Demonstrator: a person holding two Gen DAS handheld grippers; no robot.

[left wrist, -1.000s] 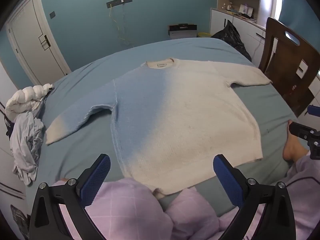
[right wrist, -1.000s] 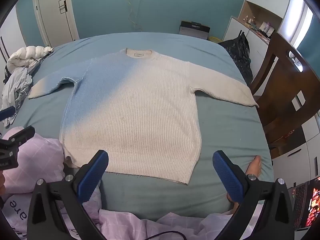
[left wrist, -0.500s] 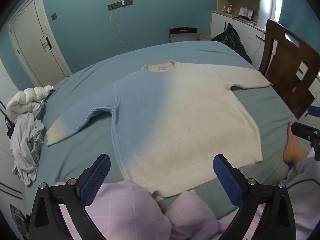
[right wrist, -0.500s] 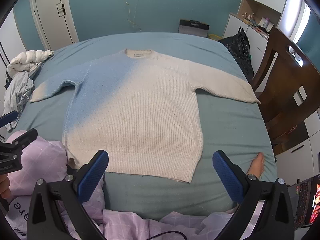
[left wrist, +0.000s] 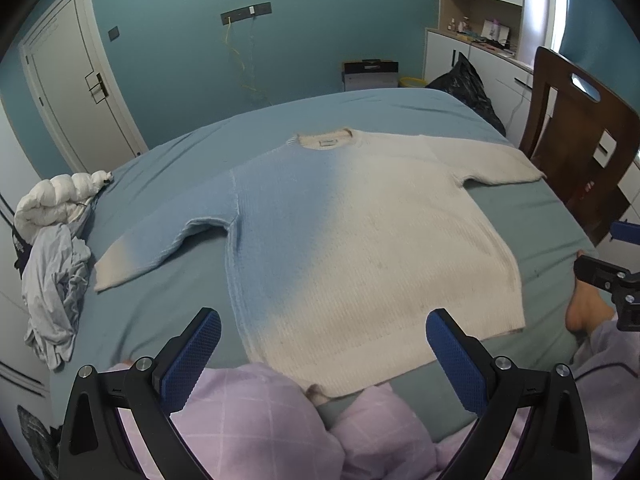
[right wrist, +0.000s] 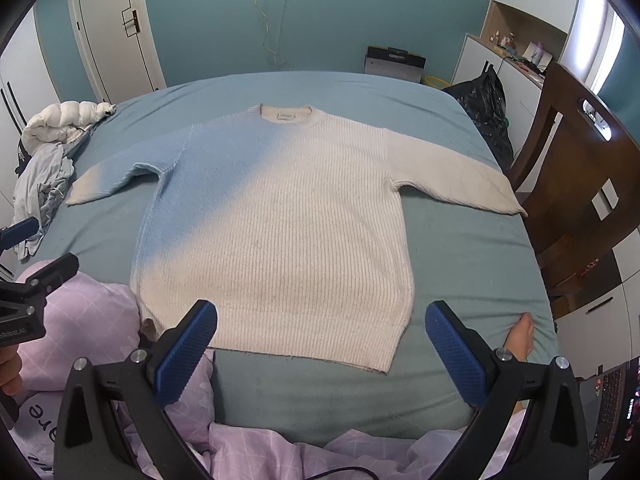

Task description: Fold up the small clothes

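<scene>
A cream knitted sweater (right wrist: 276, 232) lies flat and face up on the bed (right wrist: 460, 248), collar at the far end, hem at the near end, both sleeves spread out to the sides. Its left half is tinted blue by the light. The right sleeve's cuff (right wrist: 508, 204) reaches the bed's right edge, just beside a dark wooden chair (right wrist: 576, 184). The left sleeve (left wrist: 160, 240) ends on bare sheet, with open bedding between it and a heap of grey and white clothes (left wrist: 56, 256) at the left edge. A strip of bare sheet runs along the near hem in the right wrist view; at the hem's near left corner the knit meets the person's pink-clad knee (left wrist: 256, 408). A bare foot (right wrist: 520, 336) rests near the bed's near right corner.

The left tongs (left wrist: 320, 356) and right tongs (right wrist: 320, 350) both hover above the near edge, spread wide apart, holding nothing.
</scene>
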